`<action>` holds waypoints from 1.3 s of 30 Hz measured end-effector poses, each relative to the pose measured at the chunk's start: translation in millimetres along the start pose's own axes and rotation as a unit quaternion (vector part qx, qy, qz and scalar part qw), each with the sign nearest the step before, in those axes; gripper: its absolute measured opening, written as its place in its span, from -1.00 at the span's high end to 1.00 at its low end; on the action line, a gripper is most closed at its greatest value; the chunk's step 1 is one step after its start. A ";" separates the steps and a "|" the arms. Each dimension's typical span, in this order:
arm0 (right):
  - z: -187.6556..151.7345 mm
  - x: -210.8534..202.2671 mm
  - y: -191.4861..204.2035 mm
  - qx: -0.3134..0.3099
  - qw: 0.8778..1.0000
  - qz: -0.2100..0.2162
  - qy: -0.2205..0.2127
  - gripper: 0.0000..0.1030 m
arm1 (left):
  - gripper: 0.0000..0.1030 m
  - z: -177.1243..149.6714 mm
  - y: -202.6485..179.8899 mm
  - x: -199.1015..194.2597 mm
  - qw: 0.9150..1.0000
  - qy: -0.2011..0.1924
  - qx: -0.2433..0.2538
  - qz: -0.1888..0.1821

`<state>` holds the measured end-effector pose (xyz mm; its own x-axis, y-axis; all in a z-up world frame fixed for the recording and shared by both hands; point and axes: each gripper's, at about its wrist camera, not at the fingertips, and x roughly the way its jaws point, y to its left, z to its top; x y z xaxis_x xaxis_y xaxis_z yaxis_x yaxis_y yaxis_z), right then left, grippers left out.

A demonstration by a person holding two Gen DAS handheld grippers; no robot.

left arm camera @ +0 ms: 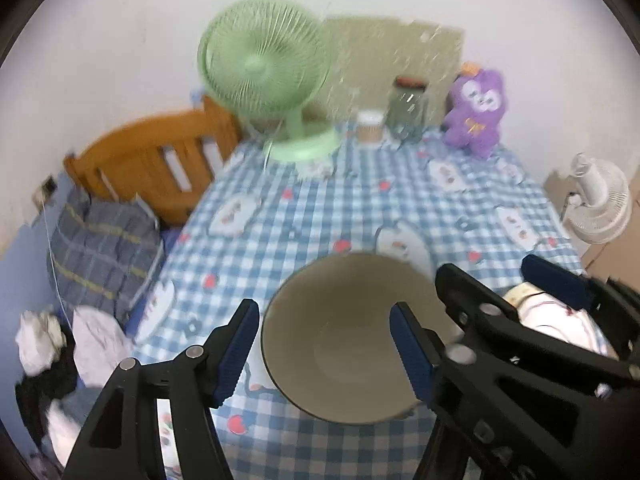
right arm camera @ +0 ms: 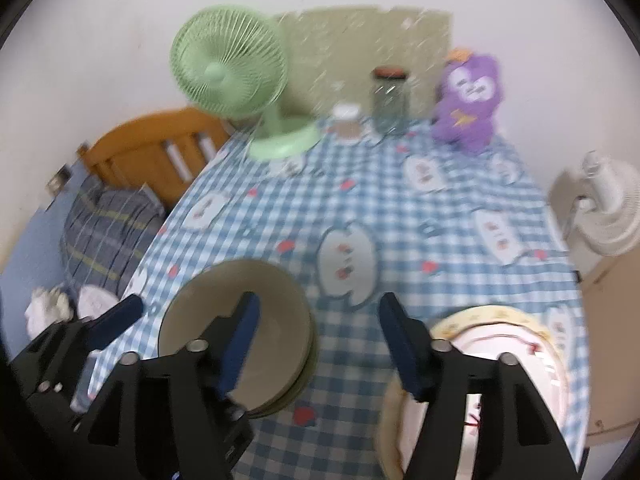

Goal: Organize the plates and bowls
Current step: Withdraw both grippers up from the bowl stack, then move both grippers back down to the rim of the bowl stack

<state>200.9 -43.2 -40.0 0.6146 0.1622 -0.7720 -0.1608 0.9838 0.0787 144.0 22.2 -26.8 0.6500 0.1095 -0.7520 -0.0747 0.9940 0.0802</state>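
Bowls (left arm camera: pixel 344 340) sit stacked on the checked worktop (left arm camera: pixel 320 216) right ahead of my left gripper (left arm camera: pixel 324 348), whose fingers (left arm camera: pixel 236 348) stand wide with the stack's rim between them, holding nothing. My right gripper (right arm camera: pixel 316 348) also hangs wide and empty, between that olive stack and the floral plate (right arm camera: pixel 500 340) on the right. Like seems gathered with like, so I judge the sorting well along. The green fan (left arm camera: pixel 264 68) and purple plush toy (left arm camera: pixel 476 108) stand well apart at the back.
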 end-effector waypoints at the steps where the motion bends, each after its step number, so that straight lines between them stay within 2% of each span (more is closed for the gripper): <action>1: 0.0 -9.1 0.3 -0.001 1.000 -0.010 -0.013 -0.50 | -0.60 -0.4 -0.9 -7.6 1.000 -0.010 0.001 -0.002; 3: -2.1 -31.4 0.0 -0.002 0.999 -0.016 -0.041 -0.67 | -0.78 -2.9 -1.6 -27.7 0.999 -0.034 -0.003 -0.021; 7: -11.9 -67.5 -1.9 0.004 0.997 -0.026 -0.074 -0.72 | -0.93 -11.0 -6.6 -58.2 0.997 -0.069 0.004 -0.029; 12: -30.3 -97.4 -4.7 0.008 0.995 -0.036 -0.091 -0.72 | -0.96 -26.8 -11.0 -81.3 0.995 -0.089 0.014 -0.035; 16: -46.2 -110.2 -3.4 0.009 0.995 -0.037 -0.095 -0.72 | -0.98 -37.7 -6.9 -84.4 0.995 -0.086 0.014 -0.038; 25: -72.7 -105.0 8.4 0.028 0.995 -0.040 -0.083 -0.72 | -0.98 -55.8 7.1 -75.8 0.996 -0.073 0.038 -0.043; 29: -78.2 -101.2 13.1 0.033 0.994 -0.049 -0.092 -0.72 | -0.98 -57.8 19.2 -65.4 0.995 -0.073 0.036 -0.052; 31: -78.6 -97.2 15.9 0.037 0.993 -0.058 -0.092 -0.72 | -0.98 -57.3 25.0 -59.2 0.995 -0.069 0.034 -0.056; 39: -69.1 -73.7 33.1 0.014 0.997 -0.040 -0.070 -0.72 | -0.97 -51.7 44.8 -32.3 0.996 -0.059 0.028 -0.061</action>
<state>96.9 -27.8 -24.1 0.7268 0.0910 -0.6808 -0.0864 0.9954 0.0408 80.5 63.0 -32.8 0.7364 -0.0148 -0.6764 0.0501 0.9982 0.0328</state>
